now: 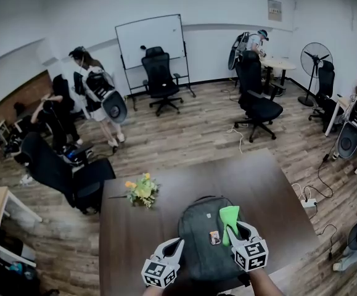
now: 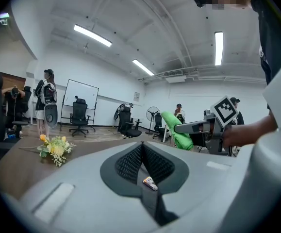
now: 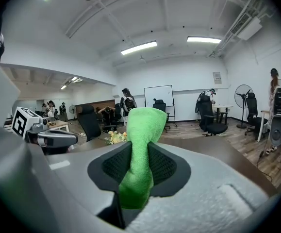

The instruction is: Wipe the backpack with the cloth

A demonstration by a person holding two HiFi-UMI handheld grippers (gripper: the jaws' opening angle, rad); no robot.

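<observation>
At the near edge of the counter [image 1: 126, 233]: backpack [image 1: 198, 242] lies flat. It's grey, with a handle loop at the far end and a small tag [image 1: 214, 237] on its front. Its near end is cut off by the frame edge and covered by both grippers. Neither gripper view shows it; their own jaws block the low field.

Right gripper [image 1: 235, 227]: jaws clamped on the cloth [image 1: 229, 215], which is bright green, folded, and sticks up past the tips. It sits over the backpack's far right part. Can't tell if it touches the fabric.

Left gripper [image 1: 174, 244]: at the backpack's left edge, pads meeting in a line, jaws together. A small coloured bit shows at the low end of that slit in the left gripper view. Can't tell what it is or whether it's pinched.

Flowers [image 1: 142, 190] lie on the counter, apart from the backpack, far left. People and office chairs beyond are too small for detail.
</observation>
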